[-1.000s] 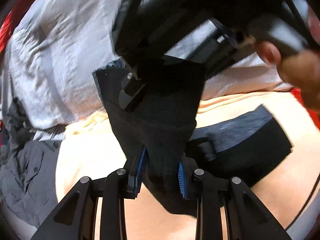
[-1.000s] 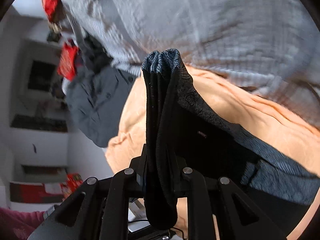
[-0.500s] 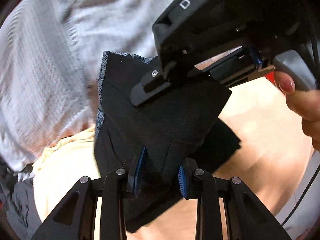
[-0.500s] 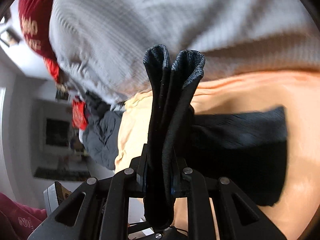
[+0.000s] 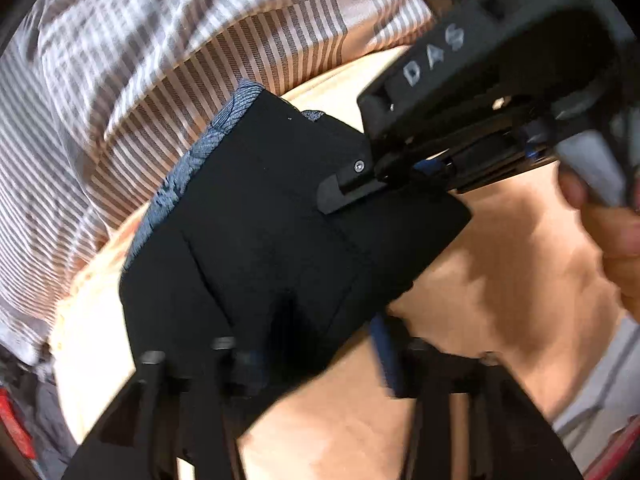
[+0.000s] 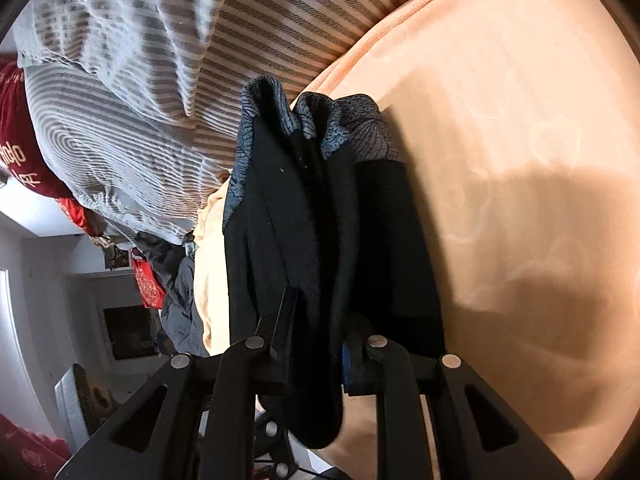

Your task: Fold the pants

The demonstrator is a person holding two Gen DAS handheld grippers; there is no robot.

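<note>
The left gripper [image 5: 316, 356] spread its jaws away from the black pants [image 5: 280, 232], which it had pinched a second before; they were still widening, the cloth loose between them. The folded pants dropped from mid-air onto the peach sheet [image 5: 500, 272]. In the right wrist view, the right gripper [image 6: 316, 356] eased slightly wider as the striped quilt [image 6: 168, 92] slid toward ten o'clock.

Black pants [image 5: 280, 220], blue-grey patterned waistband [image 6: 332, 132]; peach sheet [image 6: 500, 120]; grey-white striped blanket [image 5: 140, 60]
</note>
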